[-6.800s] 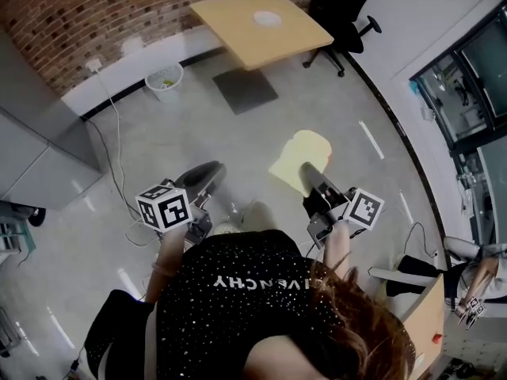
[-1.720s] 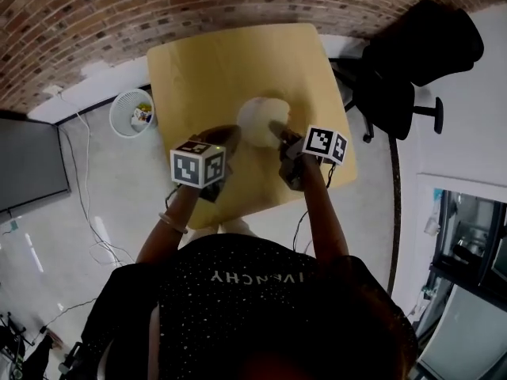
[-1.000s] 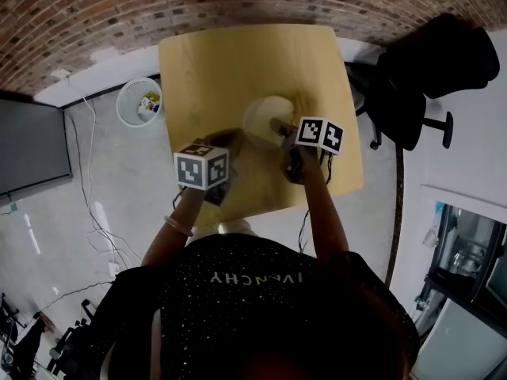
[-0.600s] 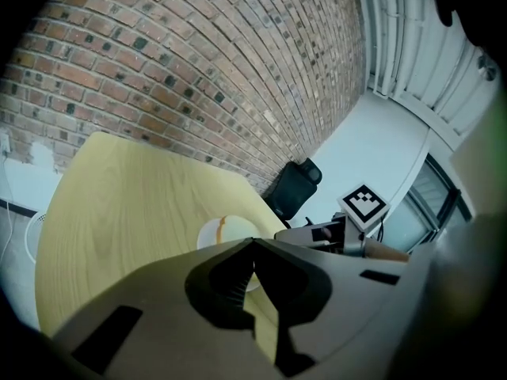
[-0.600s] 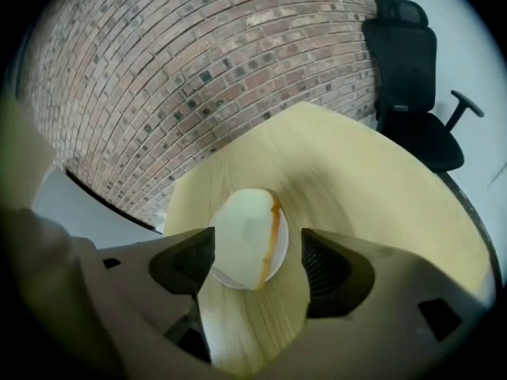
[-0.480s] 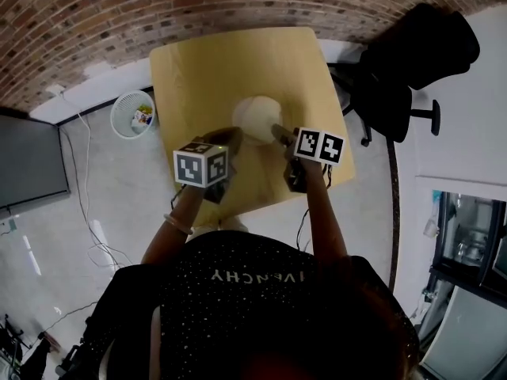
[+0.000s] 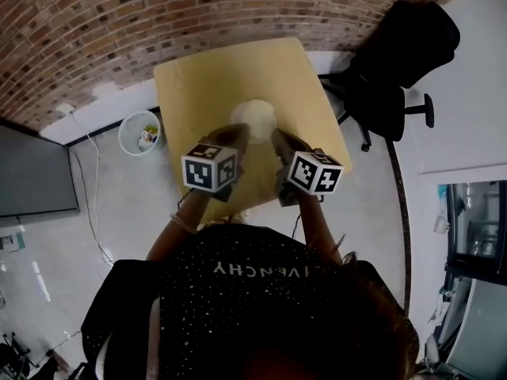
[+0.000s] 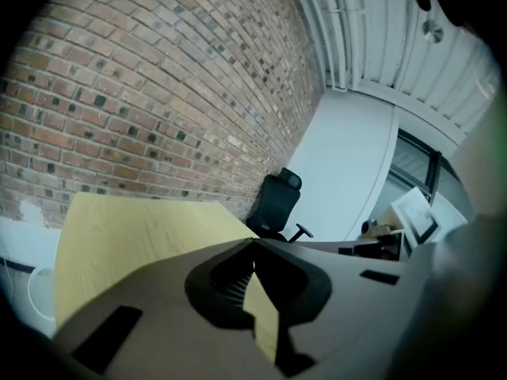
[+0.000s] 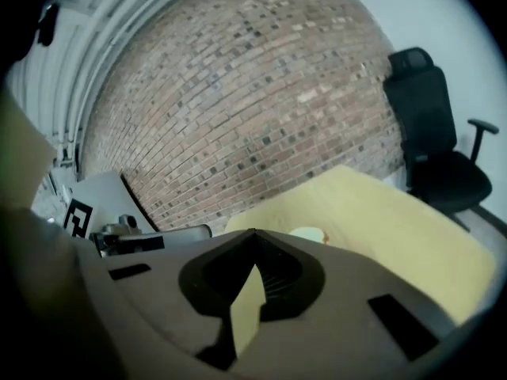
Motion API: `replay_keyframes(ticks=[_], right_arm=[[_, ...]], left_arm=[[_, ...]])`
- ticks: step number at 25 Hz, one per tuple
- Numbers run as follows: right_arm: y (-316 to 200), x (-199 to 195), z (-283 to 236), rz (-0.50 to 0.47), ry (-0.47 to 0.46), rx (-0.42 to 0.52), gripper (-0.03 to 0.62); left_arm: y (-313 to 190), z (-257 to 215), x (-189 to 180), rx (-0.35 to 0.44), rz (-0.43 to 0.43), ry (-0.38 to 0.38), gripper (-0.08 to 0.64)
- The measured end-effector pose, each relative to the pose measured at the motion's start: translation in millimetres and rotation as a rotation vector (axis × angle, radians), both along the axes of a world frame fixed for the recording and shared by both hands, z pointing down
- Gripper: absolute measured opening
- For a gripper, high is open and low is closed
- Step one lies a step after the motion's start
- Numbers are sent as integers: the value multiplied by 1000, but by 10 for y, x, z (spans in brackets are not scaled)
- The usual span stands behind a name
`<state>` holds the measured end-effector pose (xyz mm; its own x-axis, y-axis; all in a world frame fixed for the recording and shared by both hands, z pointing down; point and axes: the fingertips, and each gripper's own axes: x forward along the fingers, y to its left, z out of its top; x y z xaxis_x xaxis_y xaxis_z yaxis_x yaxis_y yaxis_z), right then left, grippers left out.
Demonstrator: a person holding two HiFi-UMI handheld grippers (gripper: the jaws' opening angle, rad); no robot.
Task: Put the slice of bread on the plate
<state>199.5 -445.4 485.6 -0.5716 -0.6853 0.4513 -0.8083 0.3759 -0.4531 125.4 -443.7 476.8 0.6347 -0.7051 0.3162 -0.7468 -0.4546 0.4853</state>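
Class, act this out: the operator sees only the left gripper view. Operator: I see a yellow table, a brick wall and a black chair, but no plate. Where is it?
Observer: In the head view the plate sits near the middle of the table.
Operator: Anything on it?
Observer: The right gripper view shows a pale bread slice with a brown edge there; it looks placed.
Operator: And the right claw?
Observer: The right claw has just closed, with nothing between its jaws.
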Motion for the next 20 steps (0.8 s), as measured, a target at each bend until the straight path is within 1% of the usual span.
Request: replay_keyframes(ticks=[2, 4, 7, 10, 11, 14, 20], right_arm=[[58, 17, -231, 9, 42, 109, 12], [98, 46, -431, 35, 50, 186, 12], [142, 67, -651, 65, 71, 266, 12], [194, 78, -749, 77, 148, 333, 11], [216, 81, -758, 81, 157, 340, 11], [271, 106, -758, 100, 135, 330, 11], [319, 179, -779, 124, 143, 335, 11]], left_arm=[[35, -153, 43, 48, 5, -9, 9], [71, -267, 82, 83, 14, -22, 9], [122, -399, 110, 123, 22, -48, 9], [172, -463, 143, 147, 32, -60, 9], [193, -457, 156, 147, 38, -62, 9], [245, -428, 188, 140, 55, -69, 9], [281, -430, 267, 133, 86, -67, 9]])
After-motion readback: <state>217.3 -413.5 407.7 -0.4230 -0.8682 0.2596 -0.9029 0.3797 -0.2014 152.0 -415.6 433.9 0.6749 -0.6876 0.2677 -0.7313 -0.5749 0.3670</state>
